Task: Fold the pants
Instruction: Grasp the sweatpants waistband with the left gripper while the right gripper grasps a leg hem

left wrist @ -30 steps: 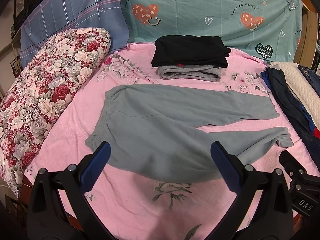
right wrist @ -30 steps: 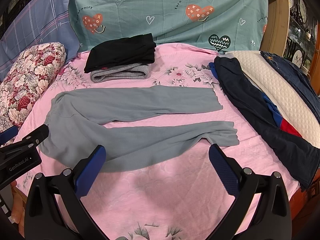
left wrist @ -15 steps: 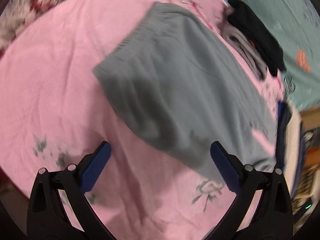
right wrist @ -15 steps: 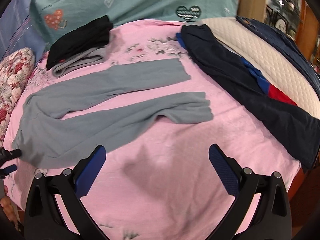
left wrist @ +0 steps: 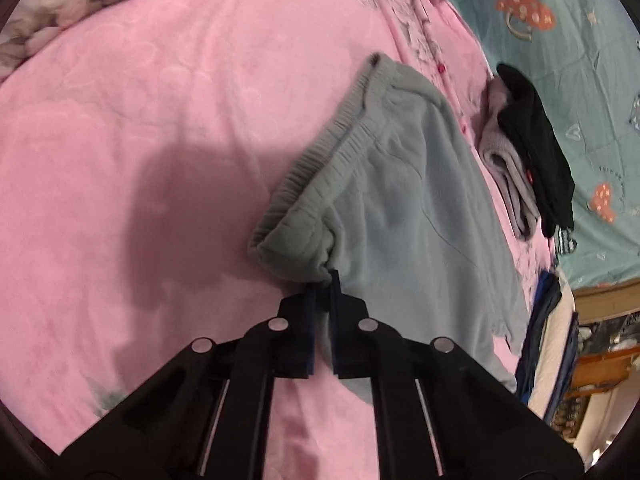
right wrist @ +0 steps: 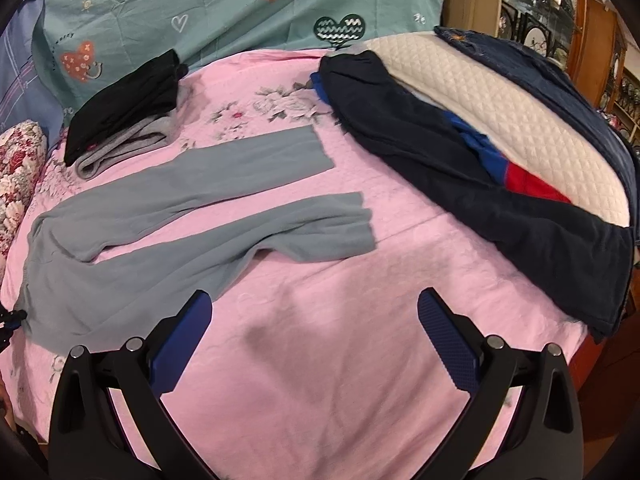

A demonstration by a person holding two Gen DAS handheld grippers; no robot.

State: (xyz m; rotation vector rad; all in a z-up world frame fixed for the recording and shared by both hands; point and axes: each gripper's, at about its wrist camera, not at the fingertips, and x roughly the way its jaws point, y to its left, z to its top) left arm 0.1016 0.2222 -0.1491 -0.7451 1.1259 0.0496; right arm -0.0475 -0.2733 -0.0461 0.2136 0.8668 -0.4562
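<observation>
Grey-green sweatpants (right wrist: pixel 192 204) lie spread on the pink bedsheet (right wrist: pixel 320 360), waistband at the left, both legs pointing right. In the left wrist view my left gripper (left wrist: pixel 324 280) is shut on the near corner of the pants' waistband (left wrist: pixel 296 240), which bunches up at the fingertips. It also shows at the left edge of the right wrist view (right wrist: pixel 10 320). My right gripper (right wrist: pixel 316 320) is open and empty, hovering over bare sheet in front of the near leg's cuff (right wrist: pixel 352 220).
A folded black and grey clothes stack (right wrist: pixel 124 108) lies at the back by the teal heart-print sheet (right wrist: pixel 240 8). Dark navy, blue and red garments (right wrist: pixel 480 184) lie over a white quilted cushion (right wrist: pixel 520 120) at right. A floral pillow (right wrist: pixel 16 168) is at left.
My left gripper dropped to the waistband corner and shut on it. My right gripper moved right and forward toward the leg cuffs, staying open.
</observation>
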